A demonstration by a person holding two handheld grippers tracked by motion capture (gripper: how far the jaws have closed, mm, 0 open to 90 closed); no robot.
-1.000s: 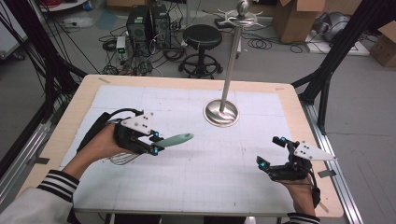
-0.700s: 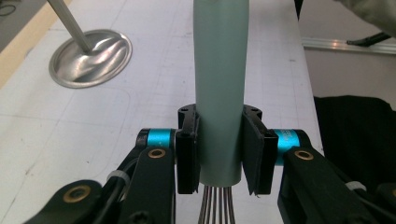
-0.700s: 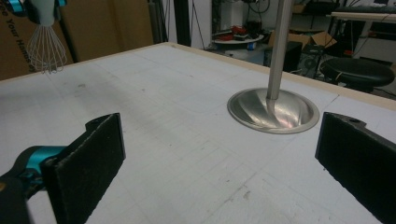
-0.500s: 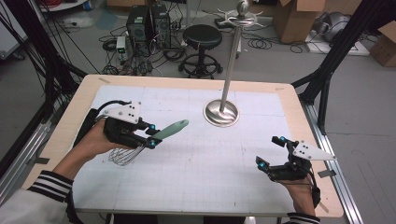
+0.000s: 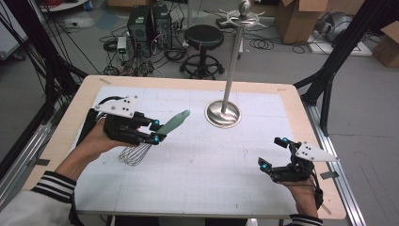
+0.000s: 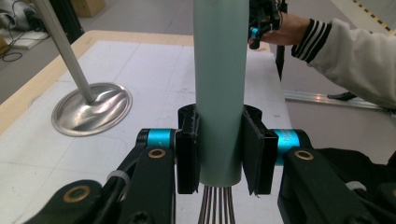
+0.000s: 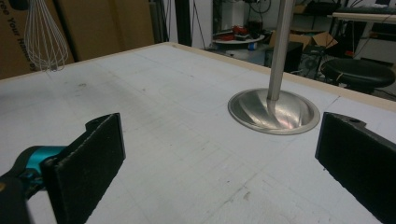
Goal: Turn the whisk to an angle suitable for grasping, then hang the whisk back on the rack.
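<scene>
Step in hand: we are carrying the whisk (image 5: 155, 134) in the left gripper (image 5: 155, 132), clear of the table (image 5: 197, 188), its green handle pointing toward 1 o'clock at the stand (image 5: 225, 110).
Left gripper: we are clamping both pads on the handle, just above the point where the wires leave it; in the left gripper view the handle (image 6: 219, 93) is standing upright between the jaws with no gap at either pad.
Right gripper: we are holding the right gripper (image 5: 273, 153) at 4 o'clock on the table, near the front right corner, jaws spread wide with nothing between them; the right gripper view is showing bare table between the pads (image 7: 95, 154).
Whisk location: it is hanging at 9 o'clock from the table centre, wire head toward us and lower than the handle, well apart from the stand.
Stand location: its round steel base is sitting at 12 o'clock, just beyond the table centre, with the pole rising to hooks at the top.
Next move, as we are judging it: the handle end is needing to be brought up toward the hooks, so we are expecting a lift and a reach toward 1 o'clock, keeping the clamp firm.
Count: one whisk, one stand, two grippers, one table.
</scene>
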